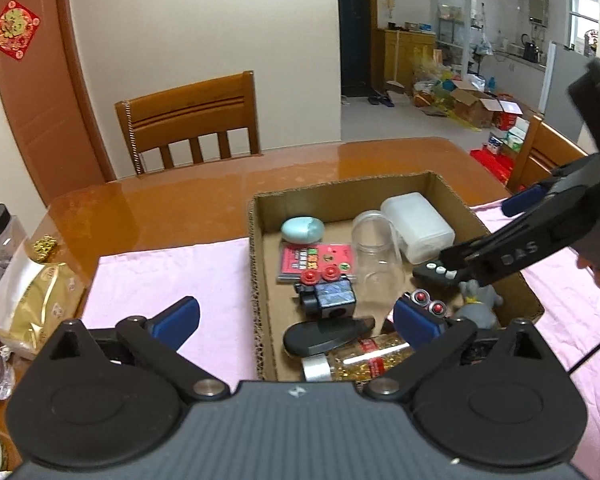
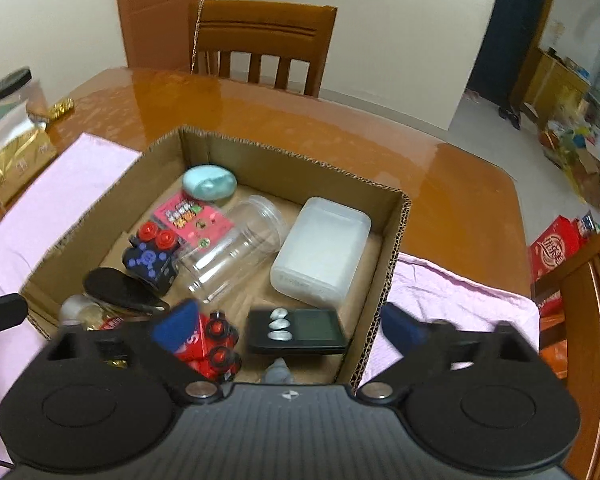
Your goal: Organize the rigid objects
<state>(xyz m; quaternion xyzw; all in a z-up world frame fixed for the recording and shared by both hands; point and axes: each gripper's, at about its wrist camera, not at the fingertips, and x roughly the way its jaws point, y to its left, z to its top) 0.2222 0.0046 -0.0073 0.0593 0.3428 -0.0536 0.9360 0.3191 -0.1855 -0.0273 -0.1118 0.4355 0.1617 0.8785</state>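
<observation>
box [image 2: 384, 280]: brown corrugated card | cloth [image 1: 172, 280]: pale pink, plain | table [image 1: 172, 204]: glossy orange-brown | egg [image 1: 302, 229]: pale blue-green | card [image 1: 318, 260]: pink, multicoloured print | jar [image 2: 232, 248]: clear | tub [image 2: 320, 250]: frosted white | remote [image 2: 296, 332]: black, silver buttons | pads [image 1: 178, 316]: blue

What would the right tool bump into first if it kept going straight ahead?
Probably the small black timer lying in the cardboard box, right between the open right tool tips. Depth is hard to judge.
</observation>
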